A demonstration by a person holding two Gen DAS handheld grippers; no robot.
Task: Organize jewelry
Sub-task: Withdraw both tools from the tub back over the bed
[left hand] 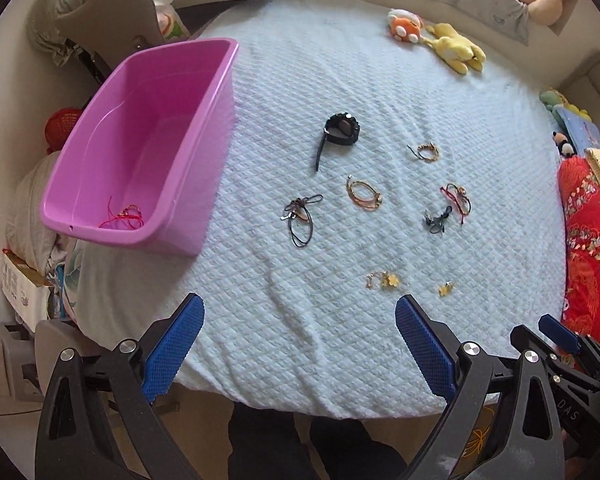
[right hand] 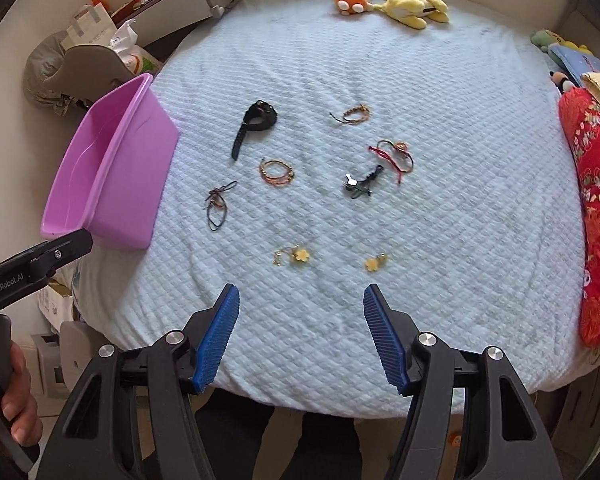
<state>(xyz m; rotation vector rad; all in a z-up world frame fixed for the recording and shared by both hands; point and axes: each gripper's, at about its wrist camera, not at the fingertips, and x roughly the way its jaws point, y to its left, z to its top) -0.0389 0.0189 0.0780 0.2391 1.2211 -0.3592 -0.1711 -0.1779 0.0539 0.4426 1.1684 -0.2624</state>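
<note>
A pink plastic bin (left hand: pixel 148 140) (right hand: pixel 112 168) sits at the bed's left edge with a red string bracelet (left hand: pixel 124 216) inside. On the light blue blanket lie a black watch (left hand: pixel 340 132) (right hand: pixel 256 120), a black cord necklace (left hand: pixel 300 216) (right hand: pixel 218 204), a gold bracelet (left hand: pixel 364 194) (right hand: pixel 276 172), a braided bracelet (left hand: pixel 426 152) (right hand: pixel 354 114), a red cord bracelet (left hand: pixel 458 198) (right hand: pixel 394 152), a dark charm cord (left hand: pixel 436 218) (right hand: pixel 360 182) and two yellow flower earrings (left hand: pixel 388 280) (right hand: pixel 298 256) (right hand: pixel 376 262). My left gripper (left hand: pixel 298 340) and right gripper (right hand: pixel 300 332) are open and empty above the near edge.
Plush toys (left hand: pixel 436 36) (right hand: pixel 392 2) lie at the far end of the bed. A red patterned quilt (left hand: pixel 588 240) (right hand: pixel 596 200) lies along the right edge. A chair and bags (right hand: pixel 92 52) stand beyond the bin on the left.
</note>
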